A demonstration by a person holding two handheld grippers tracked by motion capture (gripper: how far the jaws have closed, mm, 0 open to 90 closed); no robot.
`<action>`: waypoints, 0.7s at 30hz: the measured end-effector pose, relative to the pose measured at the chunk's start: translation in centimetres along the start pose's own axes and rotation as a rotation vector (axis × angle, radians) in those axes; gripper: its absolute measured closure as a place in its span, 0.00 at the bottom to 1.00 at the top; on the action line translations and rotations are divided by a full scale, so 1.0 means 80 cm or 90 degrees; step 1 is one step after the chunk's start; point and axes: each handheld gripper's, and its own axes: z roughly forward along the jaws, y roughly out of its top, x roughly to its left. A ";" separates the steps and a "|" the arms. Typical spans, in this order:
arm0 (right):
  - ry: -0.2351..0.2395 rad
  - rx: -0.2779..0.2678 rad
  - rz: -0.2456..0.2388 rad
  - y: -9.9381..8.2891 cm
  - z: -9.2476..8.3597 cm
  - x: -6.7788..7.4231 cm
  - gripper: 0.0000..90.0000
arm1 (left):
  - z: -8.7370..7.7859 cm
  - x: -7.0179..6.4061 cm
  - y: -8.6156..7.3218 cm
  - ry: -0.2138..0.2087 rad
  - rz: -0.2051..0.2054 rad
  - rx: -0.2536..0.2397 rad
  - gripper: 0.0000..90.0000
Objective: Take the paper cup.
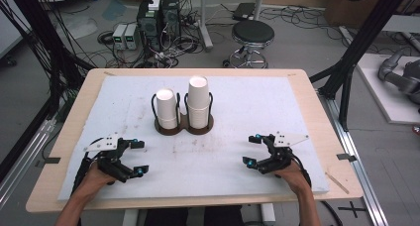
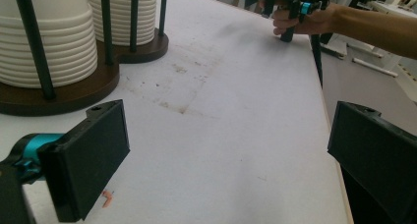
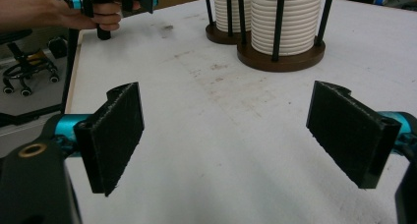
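I saw two stacks of ribbed, matt white paper cups [image 1: 198, 99] in a dark, smooth wooden holder [image 1: 171, 129] with thin black metal rods. The table's light wood edge [image 1: 74, 132] framed a stained, matt white mat [image 1: 237, 151]. My gripper pads [image 3: 115, 135] looked rough and black.

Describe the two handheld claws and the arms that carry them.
Each claw, left claw and right claw, is black, with two flat rectangular jaws faced in rough dark padding, bright teal fittings at the jaw roots, and a pale grey three-cornered plate dotted with holes on top. A black cable trails from each. The forearms are bare, with no sleeves or gloves.
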 end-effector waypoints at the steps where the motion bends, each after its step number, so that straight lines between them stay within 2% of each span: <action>1: 0.001 0.000 0.001 0.000 0.000 0.000 0.16 | 0.000 0.001 0.000 0.000 0.002 -0.001 0.02; 7: 0.003 -0.008 0.011 -0.001 -0.001 -0.001 0.16 | -0.002 0.003 0.000 -0.001 -0.003 -0.006 0.02; 15: -0.002 -0.014 0.004 -0.001 -0.002 -0.001 0.16 | -0.001 0.001 0.000 0.000 0.000 -0.006 0.02; 21: -0.002 -0.014 0.005 -0.001 -0.002 0.000 0.17 | -0.003 0.003 0.000 -0.002 -0.007 -0.012 0.02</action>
